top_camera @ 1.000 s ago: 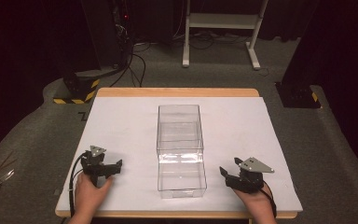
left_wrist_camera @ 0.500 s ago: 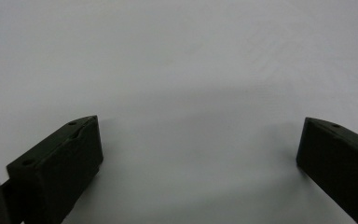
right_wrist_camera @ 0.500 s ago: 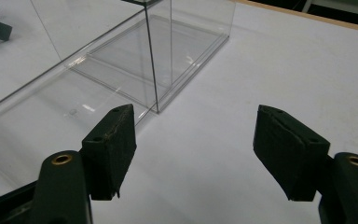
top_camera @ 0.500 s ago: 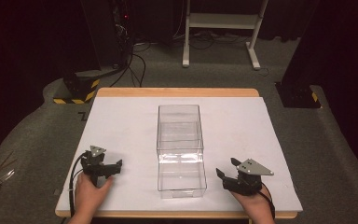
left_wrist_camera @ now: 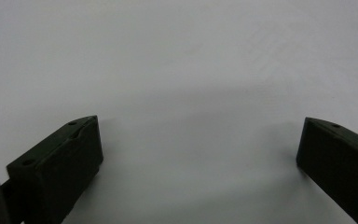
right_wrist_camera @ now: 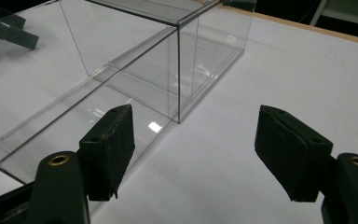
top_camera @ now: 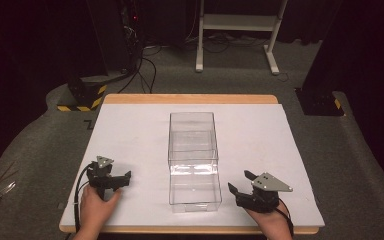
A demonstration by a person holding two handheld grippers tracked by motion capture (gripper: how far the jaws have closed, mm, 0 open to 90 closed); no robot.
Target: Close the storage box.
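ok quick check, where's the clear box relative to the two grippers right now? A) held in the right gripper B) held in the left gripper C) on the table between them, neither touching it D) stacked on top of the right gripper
C: the clear box rests on the white table between the left gripper and right gripper, both open and apart from it.

the clear box (top_camera: 193, 160) stands mid-table (top_camera: 280, 135), between the left gripper (top_camera: 119, 179) and right gripper (top_camera: 241, 182), blocking a straight path across. white surface either side of it and beyond lies bare. both grippers gape wide.
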